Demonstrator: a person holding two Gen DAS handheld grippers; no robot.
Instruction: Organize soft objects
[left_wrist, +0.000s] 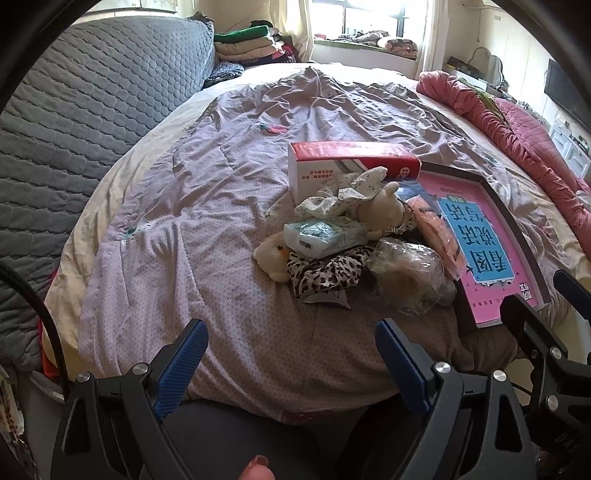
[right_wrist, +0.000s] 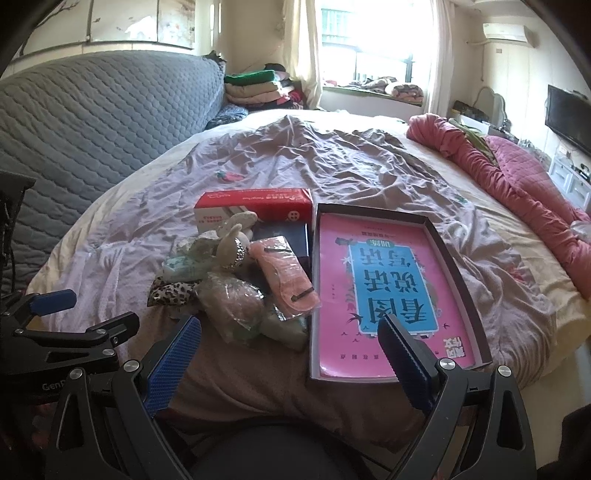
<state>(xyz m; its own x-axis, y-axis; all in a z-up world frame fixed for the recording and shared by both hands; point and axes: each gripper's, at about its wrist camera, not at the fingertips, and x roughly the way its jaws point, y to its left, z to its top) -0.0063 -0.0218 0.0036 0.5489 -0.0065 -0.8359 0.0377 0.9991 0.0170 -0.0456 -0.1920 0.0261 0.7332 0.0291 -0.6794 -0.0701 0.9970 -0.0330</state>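
A heap of soft things lies on the bed: a leopard-print scrunchie (left_wrist: 325, 273) (right_wrist: 171, 290), a beige plush rabbit (left_wrist: 384, 206) (right_wrist: 231, 243), a cream plush toy (left_wrist: 271, 256), a floral cloth (left_wrist: 340, 197), a tissue pack (left_wrist: 325, 234), a bagged soft item (left_wrist: 410, 273) (right_wrist: 231, 306) and a pink pouch (right_wrist: 282, 271). My left gripper (left_wrist: 291, 334) is open and empty, short of the heap. My right gripper (right_wrist: 290, 334) is open and empty, between the heap and a dark tray (right_wrist: 476, 280) holding a pink book (right_wrist: 384, 280).
A red and white box (left_wrist: 347, 162) (right_wrist: 255, 205) lies behind the heap. A rolled pink quilt (right_wrist: 517, 184) lies along the right side of the bed. A grey quilted headboard (left_wrist: 74, 129) stands on the left. Folded blankets (right_wrist: 255, 86) are stacked in the far corner.
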